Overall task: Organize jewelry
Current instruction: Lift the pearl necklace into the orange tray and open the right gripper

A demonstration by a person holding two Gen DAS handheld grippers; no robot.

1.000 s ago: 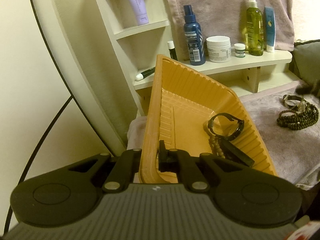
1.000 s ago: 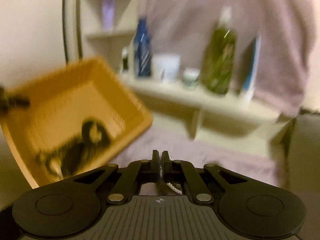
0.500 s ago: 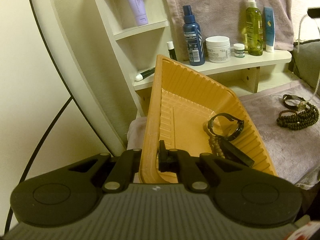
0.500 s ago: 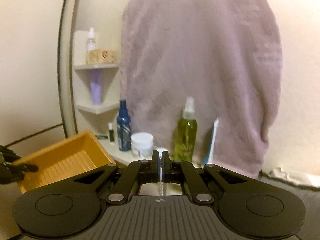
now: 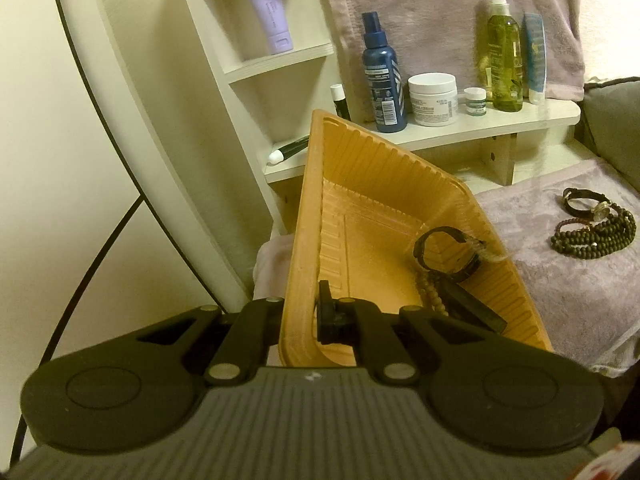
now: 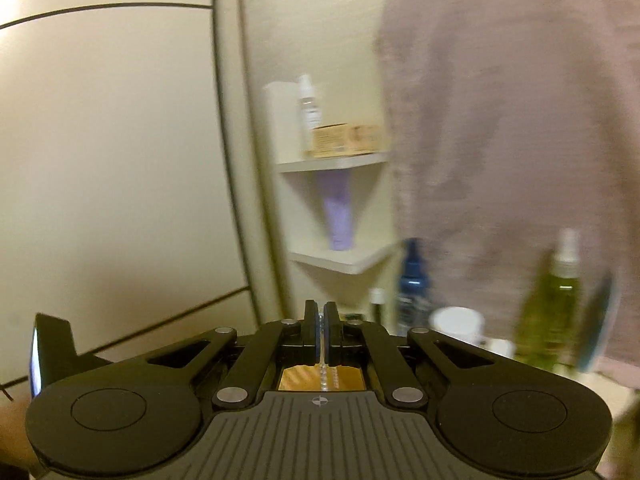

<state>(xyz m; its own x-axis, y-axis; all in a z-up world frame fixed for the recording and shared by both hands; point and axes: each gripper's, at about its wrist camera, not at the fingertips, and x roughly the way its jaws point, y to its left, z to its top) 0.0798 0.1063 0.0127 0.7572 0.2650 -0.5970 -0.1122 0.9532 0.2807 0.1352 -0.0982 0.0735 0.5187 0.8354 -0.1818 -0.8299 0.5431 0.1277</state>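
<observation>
My left gripper (image 5: pixel 302 314) is shut on the near rim of an orange plastic tray (image 5: pixel 360 208) and holds it tilted. A black watch (image 5: pixel 444 250) and a brown bead bracelet (image 5: pixel 430 294) lie in the tray's low corner. My right gripper (image 6: pixel 321 330) is shut on a thin pale chain (image 6: pixel 326 376) that hangs below it over the tray (image 6: pixel 298 378). In the left wrist view the chain's blurred lower end (image 5: pixel 486 250) dangles at the tray's right wall. More jewelry, a dark bead necklace (image 5: pixel 596 234) and a watch (image 5: pixel 588 202), lies on the mauve towel (image 5: pixel 532 220).
White shelves (image 5: pixel 460 130) hold a blue spray bottle (image 5: pixel 382 76), a white cream jar (image 5: pixel 432 98), a green bottle (image 5: pixel 502 54) and a lilac tube (image 5: pixel 272 12). A mauve towel hangs behind them (image 6: pixel 500 120). A curved white frame (image 5: pixel 132 120) stands left.
My right gripper has risen from the towel with the chain and swung left until it is over the tray. The left gripper and tray have stayed still.
</observation>
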